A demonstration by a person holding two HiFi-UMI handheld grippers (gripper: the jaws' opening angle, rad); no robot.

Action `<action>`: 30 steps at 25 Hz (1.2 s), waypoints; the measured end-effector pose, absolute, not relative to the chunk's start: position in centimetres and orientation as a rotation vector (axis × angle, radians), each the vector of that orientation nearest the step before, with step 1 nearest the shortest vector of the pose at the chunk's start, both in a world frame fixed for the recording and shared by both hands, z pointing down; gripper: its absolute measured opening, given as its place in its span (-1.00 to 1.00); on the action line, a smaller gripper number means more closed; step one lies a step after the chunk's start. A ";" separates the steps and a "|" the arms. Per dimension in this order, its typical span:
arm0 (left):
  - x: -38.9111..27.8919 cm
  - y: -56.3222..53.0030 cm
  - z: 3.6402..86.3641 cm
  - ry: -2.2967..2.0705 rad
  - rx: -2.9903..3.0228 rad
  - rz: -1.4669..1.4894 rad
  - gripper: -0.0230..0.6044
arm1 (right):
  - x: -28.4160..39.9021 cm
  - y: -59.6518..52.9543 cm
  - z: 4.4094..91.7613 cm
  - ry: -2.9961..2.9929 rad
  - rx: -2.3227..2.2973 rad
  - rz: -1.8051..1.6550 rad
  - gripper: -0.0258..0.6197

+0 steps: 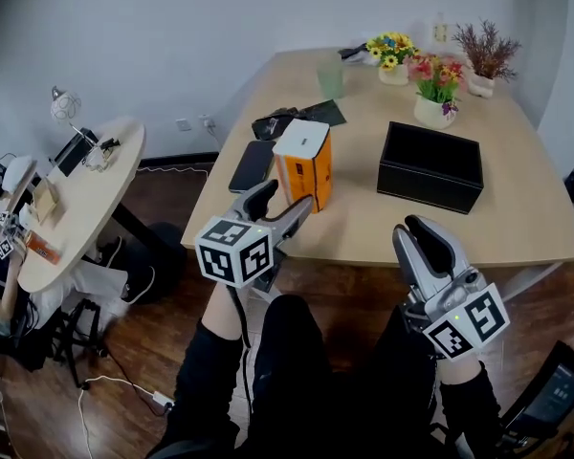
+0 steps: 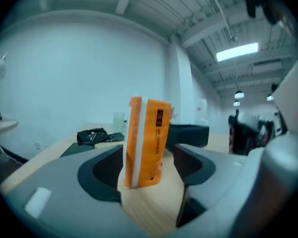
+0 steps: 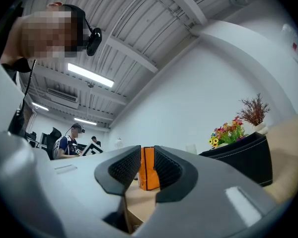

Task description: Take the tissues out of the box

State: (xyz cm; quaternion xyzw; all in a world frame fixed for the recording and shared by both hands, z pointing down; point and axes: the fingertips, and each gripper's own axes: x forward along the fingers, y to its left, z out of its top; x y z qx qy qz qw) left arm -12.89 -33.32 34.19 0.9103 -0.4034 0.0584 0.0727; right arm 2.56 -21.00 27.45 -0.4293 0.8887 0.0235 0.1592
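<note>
Reading whatever print I can find, I get very little: the tissue box (image 1: pixel 304 165) carries a small dark label high on its orange side in the left gripper view, but the lettering is too blurred for me to make out, and the cubes on both grippers show only black-and-white square markers. The tissue box itself is a tall, narrow carton stood upright, with orange sides, a white strip down one edge and a white top. It sits on the light wooden table (image 1: pixel 364 229) near the front edge, with a dark phone (image 1: pixel 252 165) lying flat just beside it on its left and a black open-topped box (image 1: pixel 430 165) well apart on its right (potted flowers (image 1: pixel 435 89) stand farther back). My left gripper (image 1: pixel 282 201) hangs at the table's front edge just short of the carton, jaws spread wide. In its own view the carton stands framed between the two dark pads but beyond them, and neither pad touches it. My right gripper (image 1: pixel 423 229) is held off the table's front edge, lower and to the right, with its jaws only narrowly apart. The slim gap between its ribbed pads has nothing in it, and the orange carton shows through it from far off.
</note>
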 end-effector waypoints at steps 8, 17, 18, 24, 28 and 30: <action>-11.4 -21.0 31.1 -1.212 2.797 -0.388 -0.11 | 2.9 -21.7 29.0 2.525 -1.268 -0.031 -0.69; -10.5 -18.8 29.5 -1.371 2.918 -0.391 -0.17 | 0.2 -21.1 29.0 2.597 -1.320 0.126 -0.72; -11.1 -19.1 29.3 -1.417 2.905 -0.393 -0.18 | 0.2 -21.1 28.6 2.591 -1.360 0.195 -0.72; -13.1 -20.2 30.3 -1.534 2.829 -0.339 -0.32 | -0.6 -21.2 28.1 2.586 -1.522 0.468 -0.80; -13.0 -20.0 30.7 -1.535 2.838 -0.318 -0.32 | -1.1 -21.1 28.4 2.592 -1.483 0.413 -0.84; -12.7 -19.9 30.9 -1.531 2.852 -0.300 -0.32 | -1.1 -21.0 28.4 2.590 -1.483 0.414 -0.84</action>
